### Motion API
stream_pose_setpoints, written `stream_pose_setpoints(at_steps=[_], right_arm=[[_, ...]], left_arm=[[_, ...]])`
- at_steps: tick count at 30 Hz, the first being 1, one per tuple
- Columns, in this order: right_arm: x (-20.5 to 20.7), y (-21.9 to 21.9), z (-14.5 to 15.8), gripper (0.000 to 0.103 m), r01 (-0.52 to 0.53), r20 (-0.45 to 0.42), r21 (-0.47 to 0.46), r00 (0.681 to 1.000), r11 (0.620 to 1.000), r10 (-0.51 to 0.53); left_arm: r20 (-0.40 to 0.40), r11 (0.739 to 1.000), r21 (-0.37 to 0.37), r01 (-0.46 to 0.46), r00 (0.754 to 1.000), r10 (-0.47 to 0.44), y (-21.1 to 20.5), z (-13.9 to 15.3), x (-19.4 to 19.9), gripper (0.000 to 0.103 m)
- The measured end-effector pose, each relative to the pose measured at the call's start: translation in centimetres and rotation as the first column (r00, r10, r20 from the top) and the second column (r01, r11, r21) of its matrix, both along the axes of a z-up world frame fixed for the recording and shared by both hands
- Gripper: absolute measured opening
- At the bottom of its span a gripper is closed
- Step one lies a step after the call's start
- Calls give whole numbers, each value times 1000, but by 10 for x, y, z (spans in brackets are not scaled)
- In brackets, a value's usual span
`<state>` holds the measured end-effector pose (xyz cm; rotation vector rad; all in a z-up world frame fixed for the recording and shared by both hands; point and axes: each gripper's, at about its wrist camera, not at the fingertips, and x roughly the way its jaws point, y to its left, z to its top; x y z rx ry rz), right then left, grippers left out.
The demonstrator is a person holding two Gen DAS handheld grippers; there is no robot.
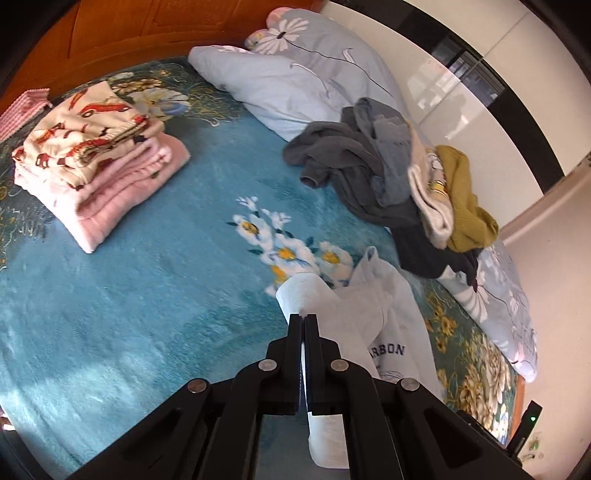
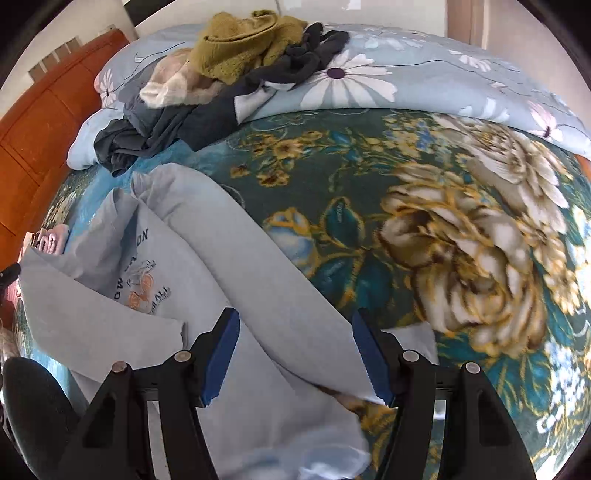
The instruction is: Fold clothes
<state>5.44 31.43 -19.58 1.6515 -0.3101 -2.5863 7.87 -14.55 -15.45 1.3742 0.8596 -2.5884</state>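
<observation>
A pale grey sweatshirt (image 1: 388,325) with dark lettering lies crumpled at the near right of the teal floral bed cover (image 1: 147,295). My left gripper (image 1: 303,318) is shut on a fold of this sweatshirt, which runs between the black fingers and hangs below them. In the right wrist view the same sweatshirt (image 2: 229,266) spreads over the bed, its printed chest showing. My right gripper (image 2: 295,321) hangs open above one sleeve, its blue pads (image 2: 221,354) on either side of the cloth without touching it.
A stack of folded clothes (image 1: 92,162), patterned on pink, sits far left. A heap of unfolded dark, cream and mustard garments (image 1: 406,177) lies on the pale blue duvet (image 1: 295,77) at the right. An orange wooden headboard (image 1: 129,33) stands behind.
</observation>
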Motion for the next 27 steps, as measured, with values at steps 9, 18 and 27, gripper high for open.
stream_pose_setpoints(at_steps=[9, 18, 27], right_arm=[[-74, -50, -31, 65, -45, 83, 45, 996, 998, 41], [-101, -79, -54, 65, -104, 158, 110, 984, 988, 86], [-95, -76, -31, 2, -55, 104, 188, 994, 981, 36]], left_arm=[[57, 980, -87, -180, 981, 185, -88, -15, -1, 1], [152, 981, -33, -189, 970, 192, -125, -51, 1, 1], [94, 991, 33, -133, 987, 129, -115, -47, 1, 2]])
